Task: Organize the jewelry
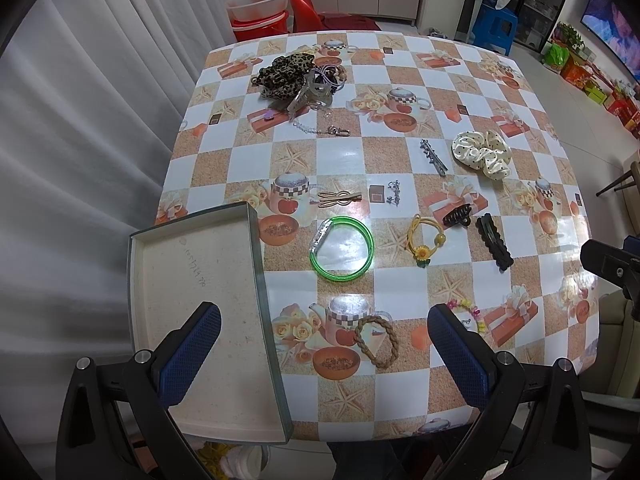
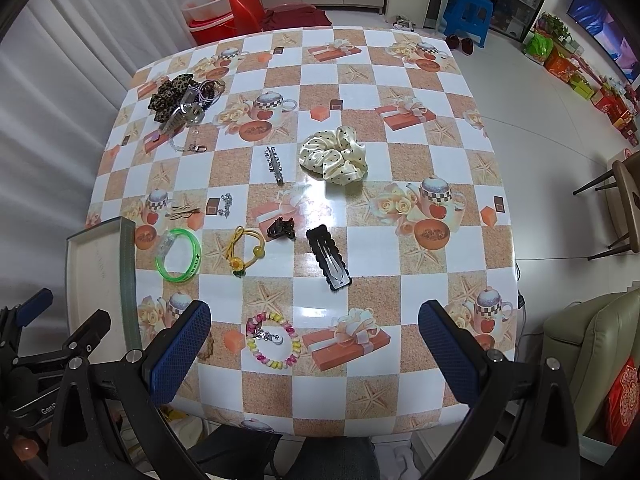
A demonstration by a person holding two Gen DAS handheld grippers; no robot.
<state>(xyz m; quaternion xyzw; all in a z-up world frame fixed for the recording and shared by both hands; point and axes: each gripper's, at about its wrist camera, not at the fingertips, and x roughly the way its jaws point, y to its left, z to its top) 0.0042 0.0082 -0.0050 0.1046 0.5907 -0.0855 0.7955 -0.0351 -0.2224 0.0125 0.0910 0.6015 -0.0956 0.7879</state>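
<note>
- Left gripper (image 1: 324,354) and right gripper (image 2: 314,350): fingers apart, empty.
- Shallow grey-rimmed cardboard tray (image 1: 256,248): empty, overhanging the desk (image 1: 400,60) edge.
- Translucent green plastic bangle (image 1: 342,249): just right of the tray.
- Risk: pressing the tray's overhang likely tips it.

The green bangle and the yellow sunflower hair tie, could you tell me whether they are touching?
Apart. The left wrist view shows a strip of tablecloth between the green bangle and the yellow sunflower hair tie.
</note>
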